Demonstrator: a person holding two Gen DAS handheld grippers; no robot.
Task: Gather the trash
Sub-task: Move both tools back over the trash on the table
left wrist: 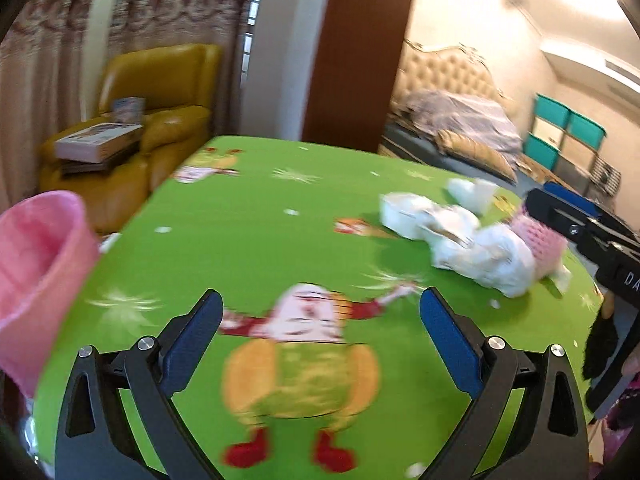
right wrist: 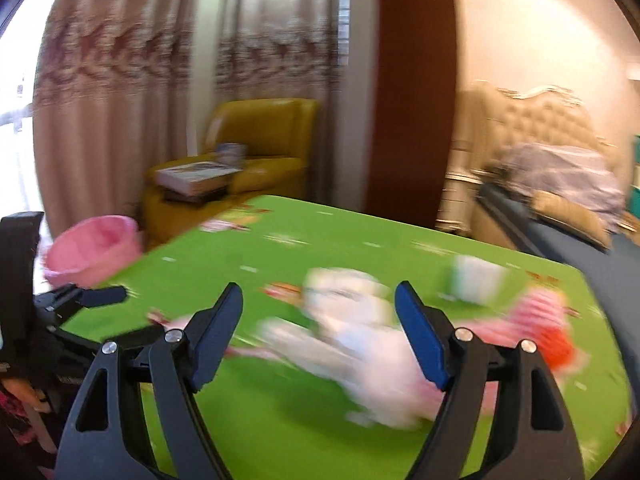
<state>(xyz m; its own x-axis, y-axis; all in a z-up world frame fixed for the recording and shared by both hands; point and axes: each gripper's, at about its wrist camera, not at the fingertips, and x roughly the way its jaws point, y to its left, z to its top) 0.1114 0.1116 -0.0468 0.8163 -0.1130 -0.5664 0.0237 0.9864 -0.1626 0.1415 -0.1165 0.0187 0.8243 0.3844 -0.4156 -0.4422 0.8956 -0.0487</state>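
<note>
white crumpled paper (right wrist: 352,344) lies beyond the right fingers (right wrist: 319,332), wide and empty; left fingers (left wrist: 321,332) likewise.

a lived-in home, a bedroom with a sitting corner: a bed (left wrist: 460,128) with a tufted headboard (left wrist: 448,72) and rumpled bedding, a yellow leather armchair (left wrist: 160,92) stacked with books (left wrist: 96,142), patterned curtains (right wrist: 120,60), teal storage boxes (left wrist: 568,128), and a bench under a green cartoon-print cloth (left wrist: 248,248).
</note>
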